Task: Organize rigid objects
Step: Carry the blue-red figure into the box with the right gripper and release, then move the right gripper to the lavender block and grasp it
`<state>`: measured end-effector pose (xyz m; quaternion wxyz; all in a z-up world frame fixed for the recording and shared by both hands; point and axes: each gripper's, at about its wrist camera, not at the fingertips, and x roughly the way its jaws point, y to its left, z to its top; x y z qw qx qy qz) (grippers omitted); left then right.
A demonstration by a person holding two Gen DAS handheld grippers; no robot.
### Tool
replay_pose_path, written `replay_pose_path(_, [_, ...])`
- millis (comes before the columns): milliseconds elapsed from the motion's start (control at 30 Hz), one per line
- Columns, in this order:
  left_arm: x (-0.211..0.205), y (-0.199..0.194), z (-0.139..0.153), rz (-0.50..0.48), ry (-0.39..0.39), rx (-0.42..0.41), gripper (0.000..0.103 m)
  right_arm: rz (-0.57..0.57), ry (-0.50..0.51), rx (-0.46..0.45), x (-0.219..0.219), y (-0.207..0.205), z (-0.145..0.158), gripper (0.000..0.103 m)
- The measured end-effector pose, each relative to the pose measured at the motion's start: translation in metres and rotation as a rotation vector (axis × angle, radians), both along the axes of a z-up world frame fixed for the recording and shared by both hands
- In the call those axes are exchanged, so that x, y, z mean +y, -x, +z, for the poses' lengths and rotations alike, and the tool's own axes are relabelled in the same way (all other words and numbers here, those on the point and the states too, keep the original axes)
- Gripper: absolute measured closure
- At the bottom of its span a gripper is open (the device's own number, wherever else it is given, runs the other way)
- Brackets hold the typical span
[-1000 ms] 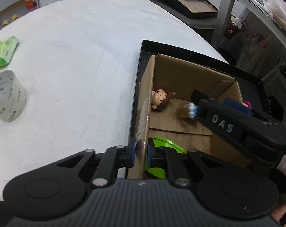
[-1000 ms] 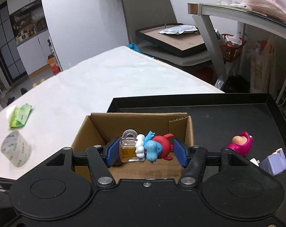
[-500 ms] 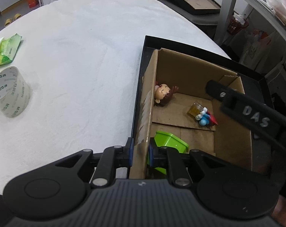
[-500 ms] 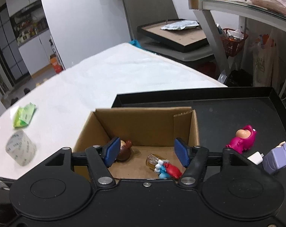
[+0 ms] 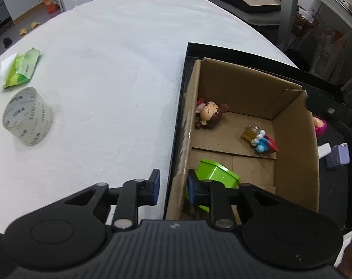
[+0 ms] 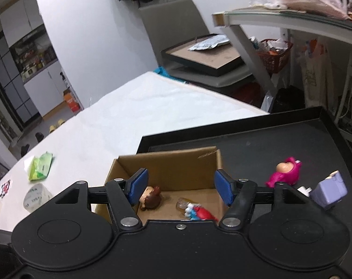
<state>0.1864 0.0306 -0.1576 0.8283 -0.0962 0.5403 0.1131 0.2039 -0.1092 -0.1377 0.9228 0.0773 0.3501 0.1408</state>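
- The left gripper (image 5: pixel 173 187) straddled the near left wall of the cardboard box (image 5: pixel 294 144), one blue pad outside and one inside — the pads were parted, with a gap on each side of the wall, so nothing was pinched.
- The right gripper (image 6: pixel 181 187) hovered above the same box with its blue pads spread wide and nothing between them.
- The cardboard box stood open at the top inside a black tray (image 6: pixel 269 139), against the tray's left edge.
- On the box floor lay a brown-haired doll figure (image 5: pixel 209 115) near the far left corner, on its side.
- A blue and red figure with a small amber jar (image 5: pixel 259 138) lay toward the right wall, well apart from the doll.
- A bright green plastic container (image 5: pixel 216 174) rested tilted at the near end of the box, just beside the left gripper's inner pad.
- Outside the box, on the tray's bare floor, a magenta figure (image 6: pixel 284 171) lay near a lavender block-shaped toy (image 6: pixel 330 190) — a small white piece sat between them.
- The tray sat on a white cloth-covered table (image 5: pixel 106 69).
- Farther left on the cloth were a roll of clear tape (image 5: pixel 27 116) and a green packet (image 5: pixel 22 67), near each other and well apart from the tray.
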Motion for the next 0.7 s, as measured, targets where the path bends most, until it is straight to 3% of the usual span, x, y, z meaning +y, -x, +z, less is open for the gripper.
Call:
replay_pose_path(333, [-0.017,-0.009,0.003,0.004,-0.081,0.016,0.062,-0.110,0.002,0.031,-0.038,-0.006,-0.001,0.036])
replay_pose_path(700, [-0.042,-0.020,0.002,-0.014,-0.170,0.050,0.060,-0.216,0.003,0.096,-0.074,-0.014,-0.014,0.033])
